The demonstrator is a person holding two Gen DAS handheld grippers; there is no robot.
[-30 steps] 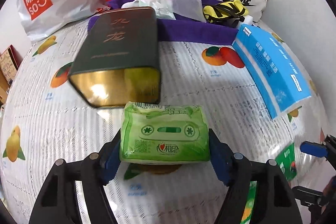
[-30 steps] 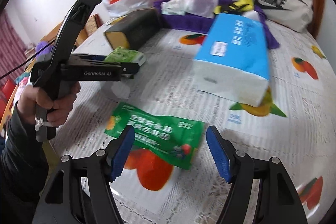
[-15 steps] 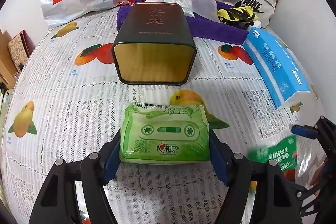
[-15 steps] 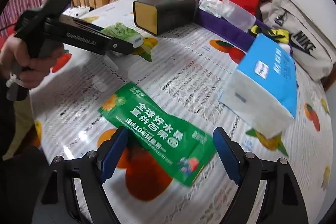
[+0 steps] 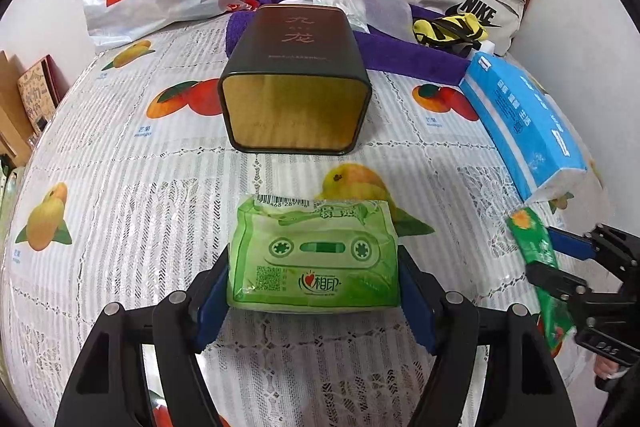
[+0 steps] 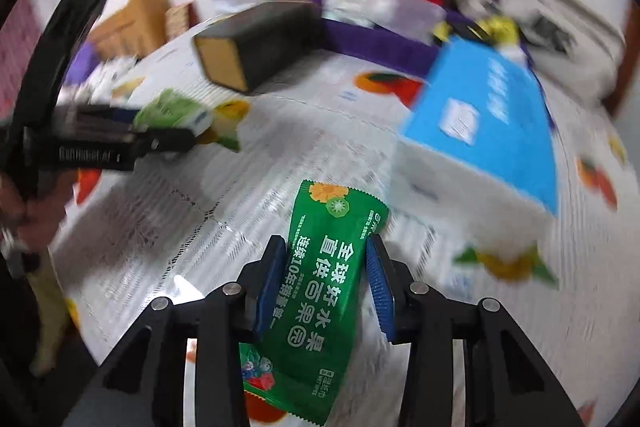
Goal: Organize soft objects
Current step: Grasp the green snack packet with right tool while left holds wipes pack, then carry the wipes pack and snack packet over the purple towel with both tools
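so the left hand-held gripper (image 5: 314,291) is clamped on the light green tissue pack (image 5: 314,255), lined up with the open tin (image 5: 294,87); the right hand-held gripper (image 6: 326,287) has just been closing on the dark green pouch (image 6: 324,291), squeezing its sides above the tabletop (image 5: 120,167)

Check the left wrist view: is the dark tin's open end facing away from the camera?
No, the dark tin lies on its side with its gold-lined opening toward the camera, just beyond the green tissue pack.
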